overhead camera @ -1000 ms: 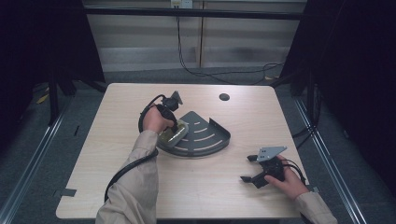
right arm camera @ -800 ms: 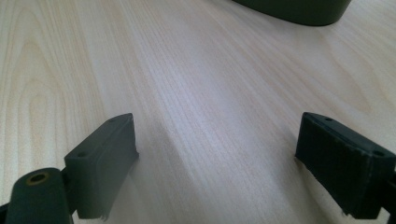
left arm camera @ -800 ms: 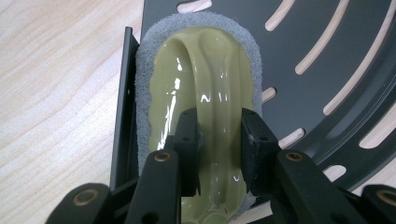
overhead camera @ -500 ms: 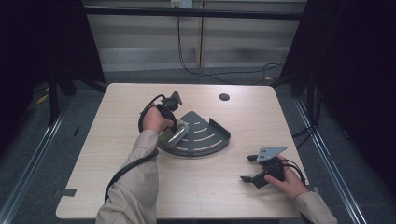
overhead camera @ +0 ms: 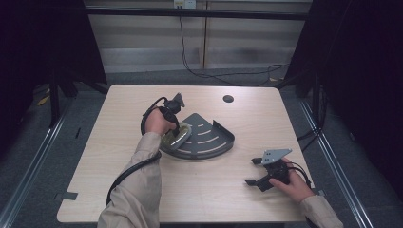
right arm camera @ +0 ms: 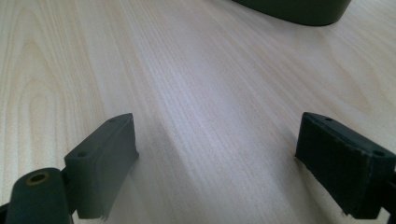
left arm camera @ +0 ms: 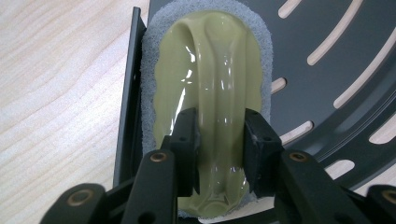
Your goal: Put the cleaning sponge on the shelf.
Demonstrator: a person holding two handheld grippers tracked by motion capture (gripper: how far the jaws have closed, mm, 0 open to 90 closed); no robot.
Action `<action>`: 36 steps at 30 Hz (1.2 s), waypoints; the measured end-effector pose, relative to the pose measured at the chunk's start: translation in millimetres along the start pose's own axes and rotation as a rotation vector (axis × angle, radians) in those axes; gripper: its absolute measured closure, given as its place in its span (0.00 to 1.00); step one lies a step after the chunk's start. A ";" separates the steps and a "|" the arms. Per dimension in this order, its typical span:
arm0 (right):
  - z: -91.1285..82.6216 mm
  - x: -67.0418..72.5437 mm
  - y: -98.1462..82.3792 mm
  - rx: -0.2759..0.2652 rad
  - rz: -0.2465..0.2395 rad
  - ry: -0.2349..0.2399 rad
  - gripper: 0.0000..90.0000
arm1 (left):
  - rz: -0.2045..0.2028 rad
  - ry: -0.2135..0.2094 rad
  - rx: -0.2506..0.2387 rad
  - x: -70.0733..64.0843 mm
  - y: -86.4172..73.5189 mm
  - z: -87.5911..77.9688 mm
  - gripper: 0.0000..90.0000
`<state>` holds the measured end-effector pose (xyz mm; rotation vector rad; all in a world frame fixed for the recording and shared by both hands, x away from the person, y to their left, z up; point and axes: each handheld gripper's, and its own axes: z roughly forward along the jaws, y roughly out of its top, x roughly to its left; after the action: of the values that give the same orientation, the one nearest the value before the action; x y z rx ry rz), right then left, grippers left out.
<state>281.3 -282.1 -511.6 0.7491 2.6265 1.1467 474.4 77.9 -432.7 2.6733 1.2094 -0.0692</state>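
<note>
A pale green glossy scrubber [left arm camera: 210, 65] with a raised handle and a grey felt base lies at the left edge of a dark grey slotted corner rack [left arm camera: 327, 84]. My left gripper [left arm camera: 219, 135] is shut on the scrubber's handle, one jaw on each side. In the high view the rack [overhead camera: 211, 137] sits mid-table, with the scrubber [overhead camera: 179, 136] at its left corner under my left gripper [overhead camera: 173, 129]. My right gripper [overhead camera: 253, 171] rests low over the bare table near the front right, open, with nothing between its jaws [right arm camera: 219, 158]. The rack's rim [right arm camera: 299, 9] lies farther off.
The light wooden table [overhead camera: 119, 156] has a small black round hole [overhead camera: 228, 99] at the back right. A black cable [overhead camera: 128, 173] trails from my left gripper along the forearm. Dark frame posts and floor surround the table.
</note>
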 end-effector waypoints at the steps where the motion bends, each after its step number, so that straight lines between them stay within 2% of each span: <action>1: 0.0 0.0 0.0 0.000 0.001 0.000 0.13 | 0.006 -0.001 0.000 0.2 0.0 0.3 0.74; 7: 0.0 0.0 0.0 0.000 0.000 0.000 0.13 | -0.004 0.010 0.019 0.2 -0.7 0.2 0.64; 11: 0.0 0.0 0.0 0.000 0.000 0.000 0.13 | -0.022 0.021 0.007 -0.2 -1.6 -2.8 0.56; 17: 0.0 0.1 0.0 0.000 -0.001 0.000 0.13 | -0.017 0.019 -0.017 -0.1 -3.4 -7.8 0.48; 21: 0.1 0.0 0.0 0.000 -0.001 0.000 0.13 | -0.030 0.015 -0.040 0.2 -7.6 -13.2 0.42; 32: 0.1 0.0 0.0 0.001 -0.001 0.001 0.13 | -0.025 -0.003 -0.105 -0.5 -18.2 -27.6 0.34; 36: 0.1 -0.2 0.1 -0.001 -0.003 -0.001 0.13 | -0.026 -0.009 -0.111 0.7 -24.1 -29.9 0.33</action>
<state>281.5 -282.1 -511.7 0.7448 2.6248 1.1461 455.6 100.1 -407.6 2.5600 1.2093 -0.0171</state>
